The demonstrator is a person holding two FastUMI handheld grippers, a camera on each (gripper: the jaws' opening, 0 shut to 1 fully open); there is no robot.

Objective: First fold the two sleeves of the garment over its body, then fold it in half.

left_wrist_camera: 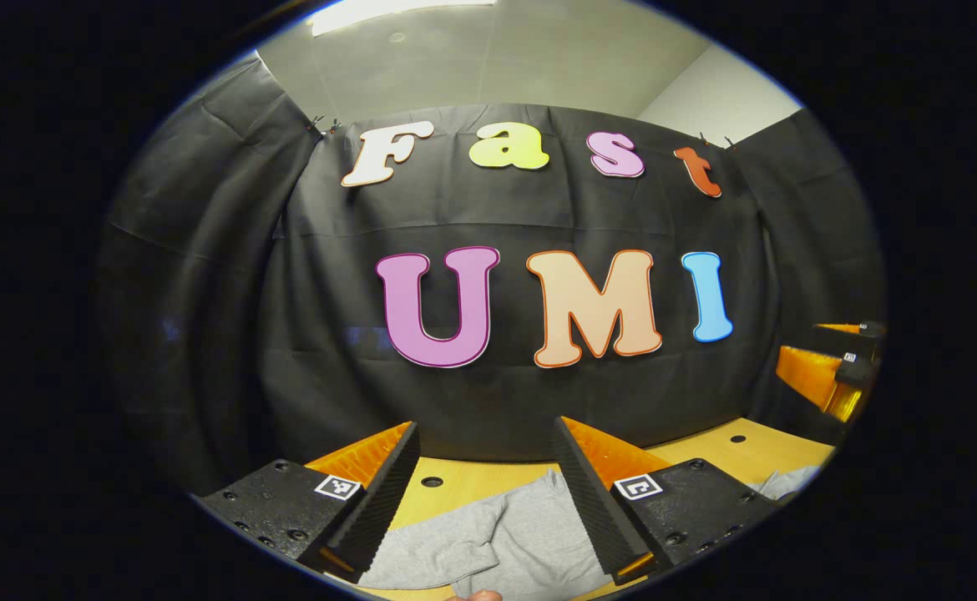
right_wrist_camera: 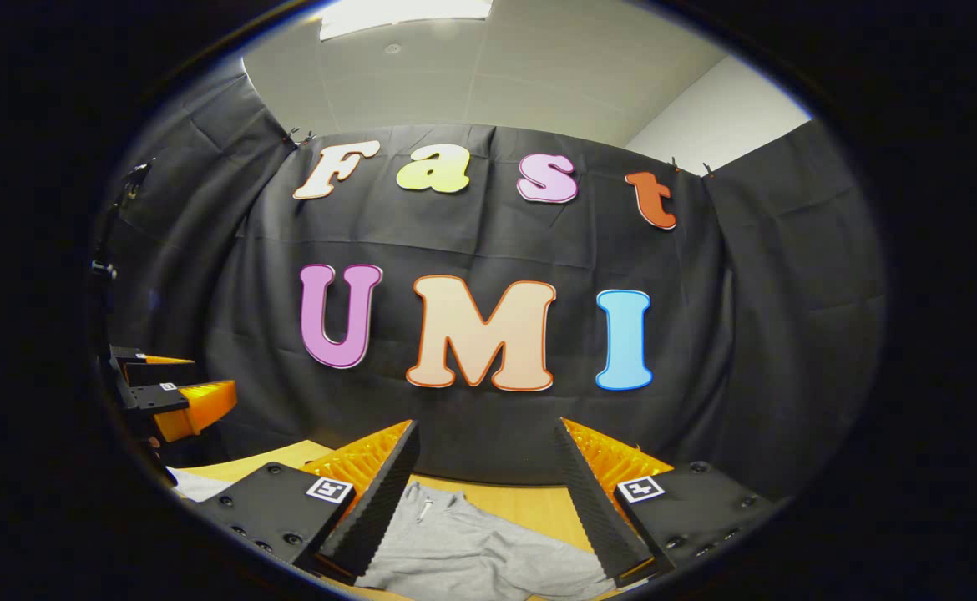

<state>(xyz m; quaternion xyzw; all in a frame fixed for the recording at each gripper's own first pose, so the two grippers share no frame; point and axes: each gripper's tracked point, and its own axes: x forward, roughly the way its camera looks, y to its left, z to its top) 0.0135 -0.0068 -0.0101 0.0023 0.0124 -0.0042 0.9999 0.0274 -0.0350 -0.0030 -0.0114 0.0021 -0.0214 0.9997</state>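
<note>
Garment (left_wrist_camera: 505, 542), grey, lies rumpled on table (left_wrist_camera: 455, 488).

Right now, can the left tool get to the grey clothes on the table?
Probably yes. The left tool is open and held above the grey garment, which lies on the table just below its fingers. Nothing sits between them, so lowering it should reach the cloth.

Both views raised, facing booth wall (left_wrist_camera: 497, 401); share wall, table (right_wrist_camera: 497, 492) edge.
</note>
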